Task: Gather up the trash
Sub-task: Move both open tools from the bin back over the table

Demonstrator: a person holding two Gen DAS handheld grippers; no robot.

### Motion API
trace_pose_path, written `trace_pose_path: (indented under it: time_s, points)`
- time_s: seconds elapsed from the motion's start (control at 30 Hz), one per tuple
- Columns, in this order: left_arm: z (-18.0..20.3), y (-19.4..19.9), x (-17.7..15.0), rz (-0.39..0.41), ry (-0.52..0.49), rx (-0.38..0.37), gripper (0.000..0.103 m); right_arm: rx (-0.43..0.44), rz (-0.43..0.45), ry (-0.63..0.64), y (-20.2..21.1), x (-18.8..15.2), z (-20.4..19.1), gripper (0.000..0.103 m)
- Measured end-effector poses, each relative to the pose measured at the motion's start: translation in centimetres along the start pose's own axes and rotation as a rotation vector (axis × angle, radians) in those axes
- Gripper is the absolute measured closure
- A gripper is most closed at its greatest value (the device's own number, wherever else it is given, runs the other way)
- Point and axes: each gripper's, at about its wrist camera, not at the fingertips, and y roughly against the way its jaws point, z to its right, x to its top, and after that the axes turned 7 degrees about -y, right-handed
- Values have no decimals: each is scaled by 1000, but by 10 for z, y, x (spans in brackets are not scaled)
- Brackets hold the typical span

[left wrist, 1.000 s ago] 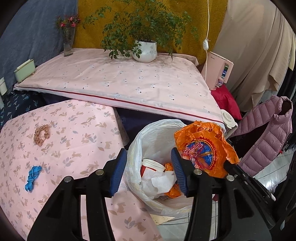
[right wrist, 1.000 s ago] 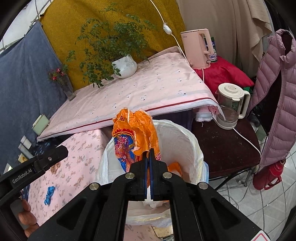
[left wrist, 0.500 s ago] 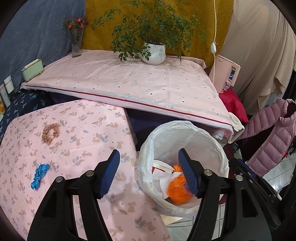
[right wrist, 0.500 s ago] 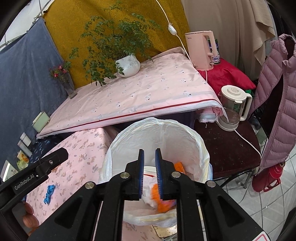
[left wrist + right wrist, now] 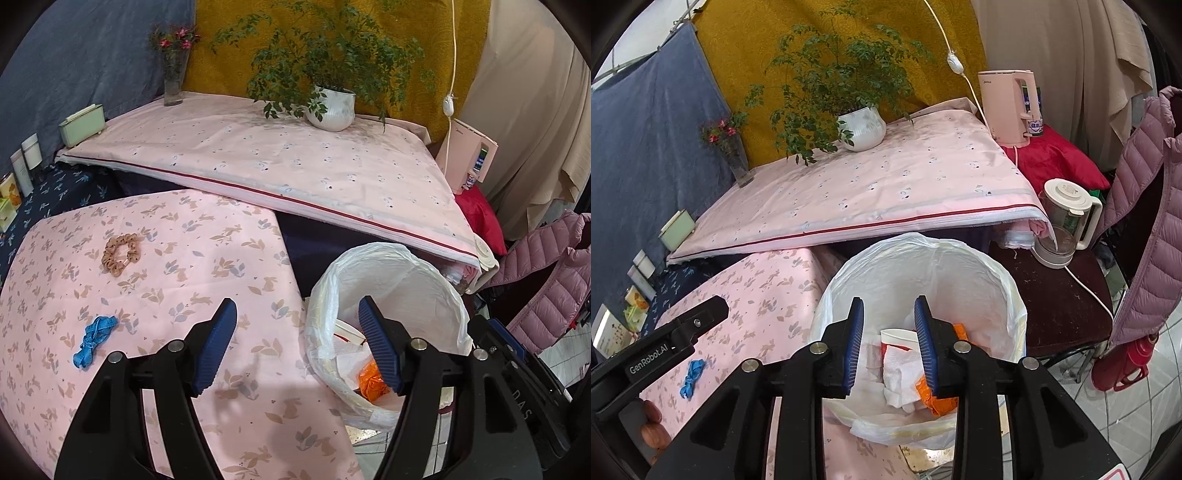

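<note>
One lined bin (image 5: 1004,291) holding one orange bag (image 5: 940,400); above it, right gripper (image 5: 888,345) opening, empty. Beside it, left gripper (image 5: 297,345) parted, empty, over one scrunchie (image 5: 120,253) and one blue tie (image 5: 94,339).

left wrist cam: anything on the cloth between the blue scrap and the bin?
Nothing: in the left wrist view the rabbit-print cloth is bare between the blue scrap and the lined bin. Only the left gripper, open and empty, crosses that stretch.
</note>
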Motion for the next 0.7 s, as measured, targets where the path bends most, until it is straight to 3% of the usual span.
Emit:
trace_pose_path:
  time_s: [0.7]
  points:
    - [-84, -3, -29, -33, 101, 114, 33, 57, -61, 110, -11, -28, -67, 70]
